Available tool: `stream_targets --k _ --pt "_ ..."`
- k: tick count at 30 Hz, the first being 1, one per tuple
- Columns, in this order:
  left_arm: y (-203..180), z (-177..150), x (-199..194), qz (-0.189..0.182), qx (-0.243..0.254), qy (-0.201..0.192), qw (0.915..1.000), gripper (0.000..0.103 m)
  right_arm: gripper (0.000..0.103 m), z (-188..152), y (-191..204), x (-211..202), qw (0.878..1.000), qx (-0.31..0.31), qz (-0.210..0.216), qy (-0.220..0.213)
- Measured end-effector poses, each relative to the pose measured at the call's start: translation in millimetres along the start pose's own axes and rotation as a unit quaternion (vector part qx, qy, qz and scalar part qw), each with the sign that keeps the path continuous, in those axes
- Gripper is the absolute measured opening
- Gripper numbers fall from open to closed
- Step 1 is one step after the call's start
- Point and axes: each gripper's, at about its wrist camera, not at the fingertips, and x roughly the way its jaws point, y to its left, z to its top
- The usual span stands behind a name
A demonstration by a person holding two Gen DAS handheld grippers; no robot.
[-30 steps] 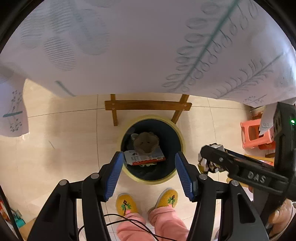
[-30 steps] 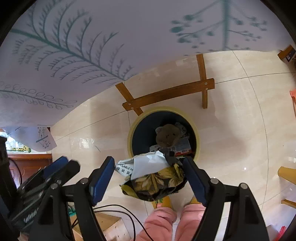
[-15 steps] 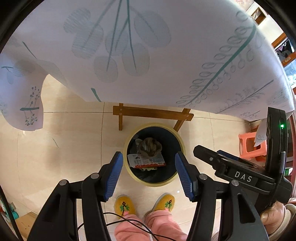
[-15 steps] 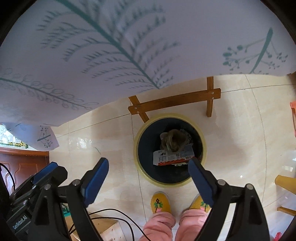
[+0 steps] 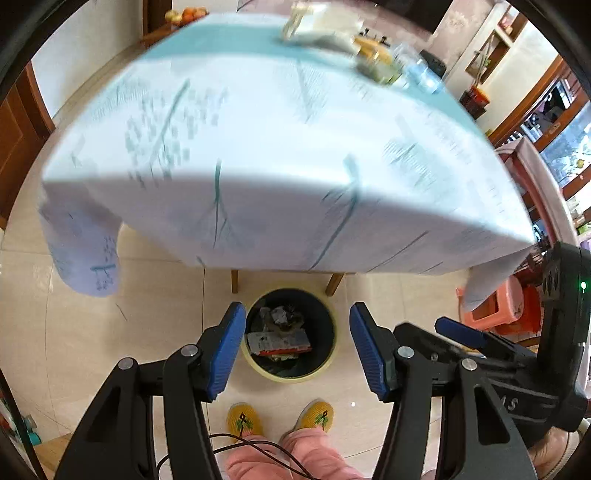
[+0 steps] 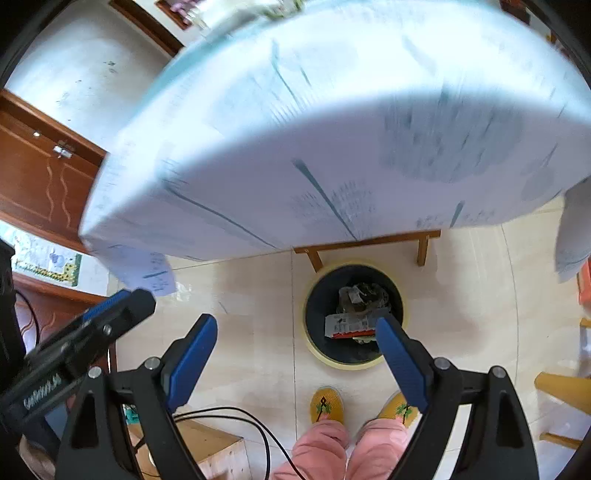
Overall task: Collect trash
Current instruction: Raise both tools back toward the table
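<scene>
White cloth printed with teal leaf sprigs is covering the big table (image 5: 280, 155), hanging over its near edge and drooping at both near corners, so it is filling most of both views. Pale glossy floor tiles (image 5: 74, 332) are lying below, and just under the table's near edge the round dark waste bin with a yellow rim (image 5: 290, 334) is standing in front of the wooden legs, probably parked there so trash can be dropped straight down from the tabletop. Inside the bin a red-and-white printed carton (image 5: 279, 341) is lying across crumpled grey-brown wrappers (image 5: 280, 317), which is where the collected trash is sitting now. Both tools are hanging above it with nothing between their blue pads: the left gripper (image 5: 297, 350) is holding its jaws wide apart, framing the bin, and the right gripper (image 6: 295, 365) is gaping even wider, its right pad overlapping the bin's rim. That emptiness suggests both are freed for another pick. Only the left view is showing blurred items on the table's far edge (image 5: 332, 33), perhaps more trash, and an orange plastic stool (image 5: 498, 314) past the right corner. Only the right view is showing the brown wooden cabinet door (image 6: 40, 173) and a cardboard box (image 6: 207, 454) on the floor. Yellow embroidered slippers (image 6: 327, 404) are appearing in both.
</scene>
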Motion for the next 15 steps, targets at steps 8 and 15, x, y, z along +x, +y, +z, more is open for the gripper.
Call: stream_targets --k 8,15 --pt "-40.6 22.7 -86.9 -0.015 0.031 -0.038 0.9987 0.057 0.088 10.7 24.5 -97.9 0.998 -0.051 0.006 -0.037" --pt "-87.6 43.3 -150.5 -0.009 0.062 -0.077 0.9951 0.057 0.088 28.2 34.1 -187.1 0.988 -0.105 0.004 -0.115"
